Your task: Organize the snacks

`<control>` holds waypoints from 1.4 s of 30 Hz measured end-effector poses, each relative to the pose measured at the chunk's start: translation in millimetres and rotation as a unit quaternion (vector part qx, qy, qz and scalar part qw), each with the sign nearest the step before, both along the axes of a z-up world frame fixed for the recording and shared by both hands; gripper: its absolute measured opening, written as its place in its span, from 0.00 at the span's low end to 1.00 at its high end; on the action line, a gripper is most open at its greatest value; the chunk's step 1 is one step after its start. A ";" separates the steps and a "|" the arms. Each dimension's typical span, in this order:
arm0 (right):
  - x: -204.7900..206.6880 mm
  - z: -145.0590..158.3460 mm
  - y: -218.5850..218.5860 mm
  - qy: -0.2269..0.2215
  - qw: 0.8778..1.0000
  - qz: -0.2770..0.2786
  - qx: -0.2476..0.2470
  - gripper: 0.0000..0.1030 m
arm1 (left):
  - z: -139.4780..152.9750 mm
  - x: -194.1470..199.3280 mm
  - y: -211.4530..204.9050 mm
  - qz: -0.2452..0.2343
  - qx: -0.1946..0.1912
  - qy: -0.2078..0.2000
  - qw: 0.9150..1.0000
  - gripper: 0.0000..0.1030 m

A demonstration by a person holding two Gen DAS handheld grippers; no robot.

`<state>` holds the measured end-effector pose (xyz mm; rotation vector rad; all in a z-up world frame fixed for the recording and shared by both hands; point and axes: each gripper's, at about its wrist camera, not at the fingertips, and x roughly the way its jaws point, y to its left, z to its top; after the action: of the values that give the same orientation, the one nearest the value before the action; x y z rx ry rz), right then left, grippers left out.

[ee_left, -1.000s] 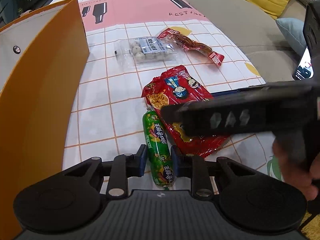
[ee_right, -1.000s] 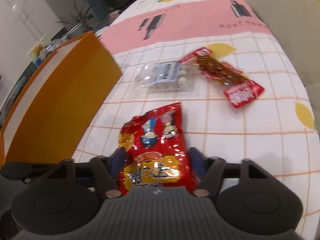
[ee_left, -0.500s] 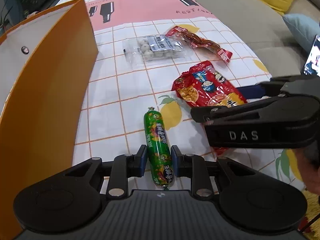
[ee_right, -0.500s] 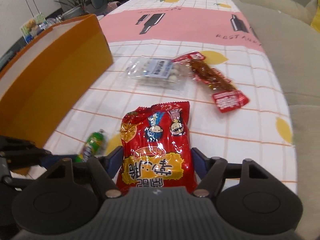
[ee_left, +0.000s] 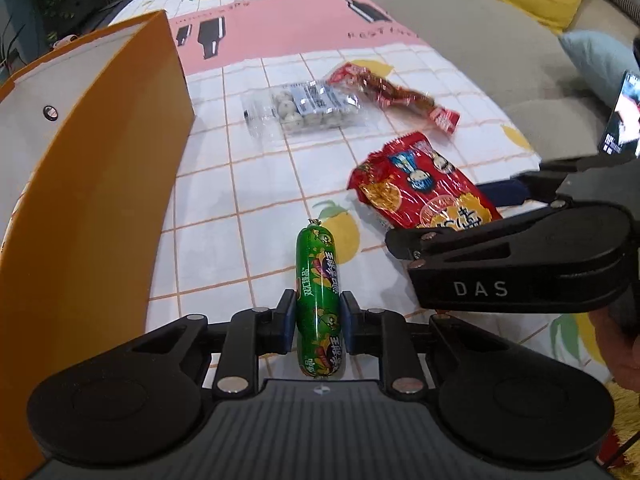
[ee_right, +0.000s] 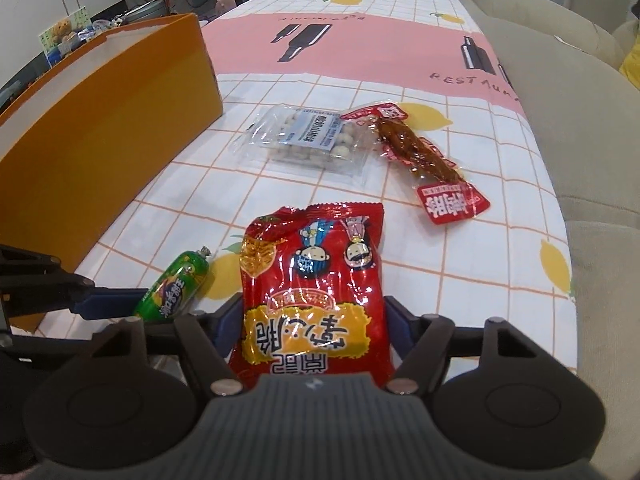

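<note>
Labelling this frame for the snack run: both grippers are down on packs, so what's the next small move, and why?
Probably finish both squeezes, then lift. The left gripper is closing, its pads against the green sausage; the right gripper is closing around the red snack bag. Both packs lie on the tablecloth, with the orange box open alongside as the likely destination.

green sausage [ee_left: 319,296]: near end hidden under the left gripper [ee_left: 318,320] body, whose jaws are closing on it.
red snack bag [ee_right: 314,300]: bottom edge hidden beneath the right gripper [ee_right: 314,320] (jaws closing, the bag between them).
orange box [ee_left: 80,184]: left of the left gripper, cut off by the frame's edge; its inside is mostly hidden.
phone screen [ee_left: 620,116]: far right, cropped, content too blurred to read.
hand [ee_left: 616,344]: only partly visible behind the right tool.
</note>
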<state>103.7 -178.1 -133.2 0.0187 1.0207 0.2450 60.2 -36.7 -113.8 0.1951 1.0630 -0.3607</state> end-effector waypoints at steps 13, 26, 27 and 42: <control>-14.7 53.9 -7.2 -0.048 0.998 -0.037 0.024 0.67 | 65.9 -1.6 23.4 0.057 -0.062 -0.046 0.995 0.24; -1.3 131.9 29.8 -0.116 0.990 0.000 0.075 0.67 | 135.1 21.2 79.1 0.118 -0.086 -0.102 0.984 0.24; 2.5 137.0 35.2 -0.121 0.990 0.005 0.079 0.67 | 138.8 24.6 84.6 0.124 -0.084 -0.106 0.983 0.24; 66.3 160.9 143.0 -0.138 0.982 0.121 0.047 0.67 | 132.8 83.4 148.6 0.154 -0.009 -0.088 0.984 0.24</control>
<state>170.0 -35.1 27.7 -0.0526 0.7337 0.5035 143.6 111.8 19.0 0.0431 0.8978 -0.0728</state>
